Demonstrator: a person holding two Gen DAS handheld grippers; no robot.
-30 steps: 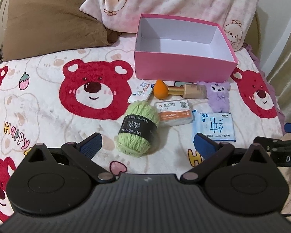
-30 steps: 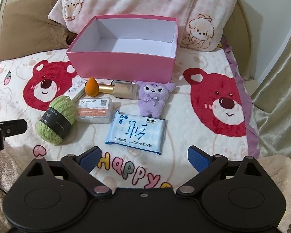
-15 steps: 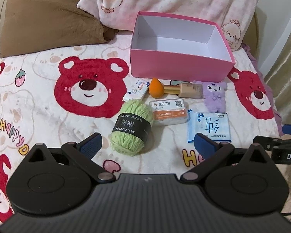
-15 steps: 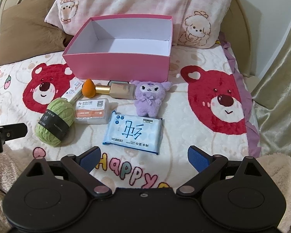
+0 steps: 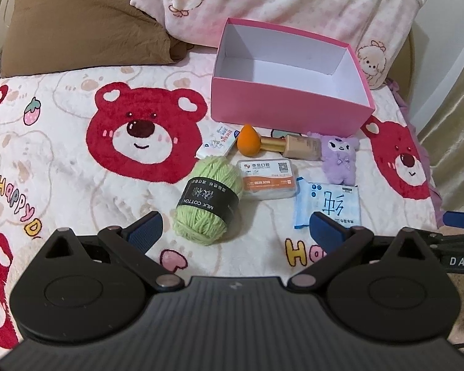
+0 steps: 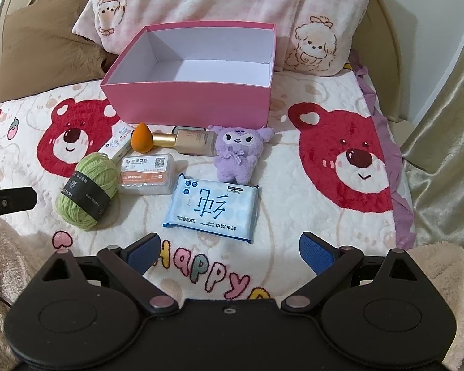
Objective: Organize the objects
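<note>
A bed blanket (image 5: 77, 167) printed with red bear faces and the word "HAPPY" covers the bed. At the head edge lie a brown pillow (image 5: 86, 21) toward the left corner and a pink pillow (image 5: 309, 0) with cartoon figures beside it. A pale gold curtain (image 6: 448, 117) hangs past the bed's right edge.

Even, soft indoor light, both views bright. Faint shadows right of pink box (image 5: 289, 114) and yarn ball (image 5: 208, 199). Strong fisheye bending at edges, dark corner vignetting. Centre sharp; no glare.
</note>
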